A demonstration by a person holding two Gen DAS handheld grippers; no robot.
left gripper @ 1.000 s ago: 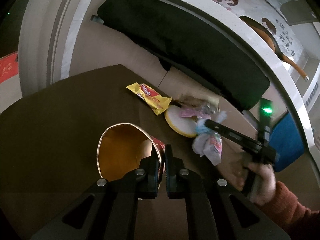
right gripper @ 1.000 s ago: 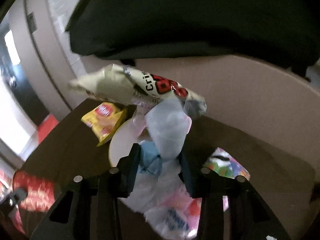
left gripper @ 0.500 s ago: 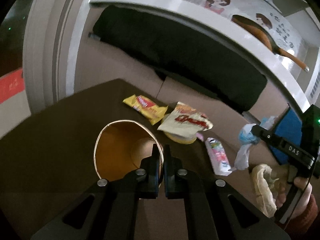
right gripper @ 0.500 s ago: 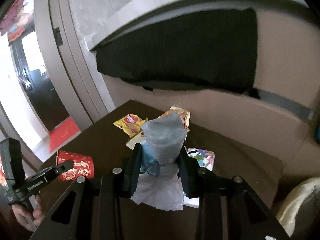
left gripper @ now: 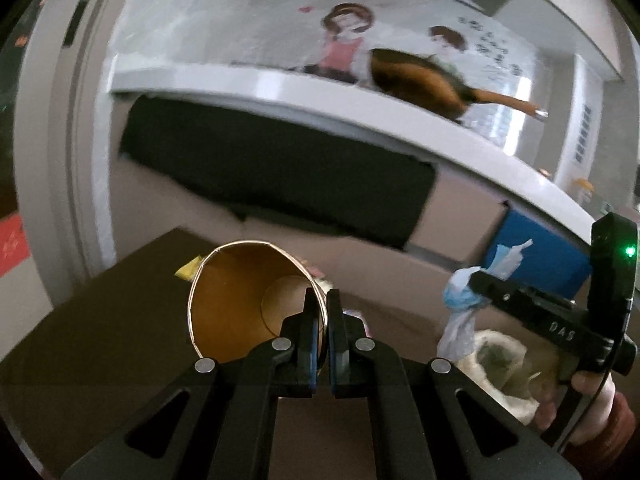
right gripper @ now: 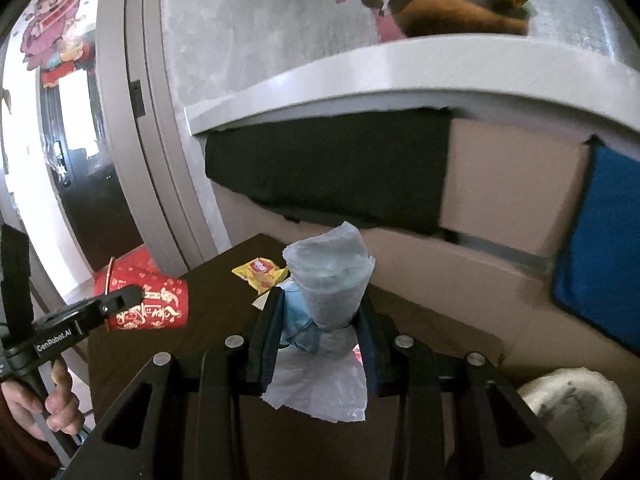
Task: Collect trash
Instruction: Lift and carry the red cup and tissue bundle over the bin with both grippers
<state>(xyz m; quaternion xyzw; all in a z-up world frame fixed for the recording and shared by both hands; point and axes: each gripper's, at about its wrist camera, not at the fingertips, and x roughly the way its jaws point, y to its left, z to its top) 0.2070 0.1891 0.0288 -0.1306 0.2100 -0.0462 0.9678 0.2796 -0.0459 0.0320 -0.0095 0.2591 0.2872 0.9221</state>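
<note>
Lower centre: left gripper (left gripper: 322, 312) pinching rim of light, crushable paper cup (left gripper: 248, 300), right gripper (right gripper: 320, 320) clamped round soft plastic wad (right gripper: 328, 284); best held gently.

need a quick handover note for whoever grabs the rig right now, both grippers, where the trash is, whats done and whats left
Left gripper: shut on the rim of the red paper cup, held off the table.
Right gripper: clamped on a wad of plastic wrap and tissue, also lifted.
On the dark table: yellow snack packet, plus other wrappers mostly hidden.
White bag sits open, low on the right.
Done: two pieces picked up. Left: bin them, then collect the rest.
</note>
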